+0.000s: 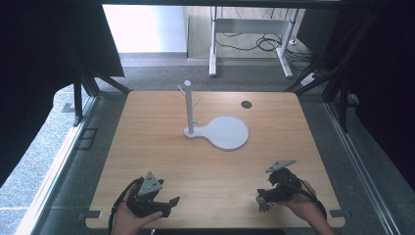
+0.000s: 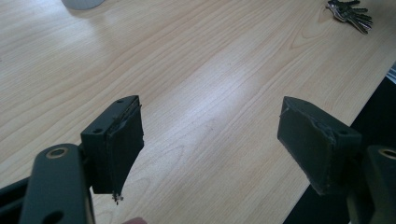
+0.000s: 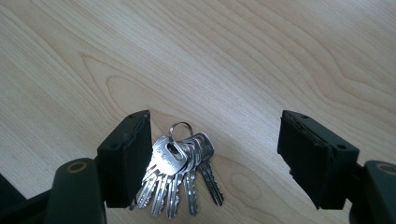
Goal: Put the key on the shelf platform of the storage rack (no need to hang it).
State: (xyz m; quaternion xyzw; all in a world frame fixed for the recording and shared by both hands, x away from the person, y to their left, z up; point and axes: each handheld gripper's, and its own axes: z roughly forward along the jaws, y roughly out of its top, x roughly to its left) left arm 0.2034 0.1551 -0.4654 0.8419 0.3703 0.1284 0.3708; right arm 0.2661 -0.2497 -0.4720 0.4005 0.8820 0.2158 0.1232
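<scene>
Black jaws of the right gripper (image 3: 215,154) stand wide apart, gripping nothing, with the bunch of keys (image 3: 180,175) flat on the wooden table (image 3: 233,56) between them, nearer one pad. From above, the white peg stand (image 1: 215,128) sits mid-table, well apart. Left gripper (image 2: 210,144) also gapes empty.

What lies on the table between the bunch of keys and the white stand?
Nothing: in the high view, only bare wooden table lies between the bunch of keys, near the right gripper, and the white stand.

Wooden table (image 1: 161,147), white stand (image 1: 189,108), right gripper (image 1: 268,195) over keys (image 1: 264,203)
</scene>
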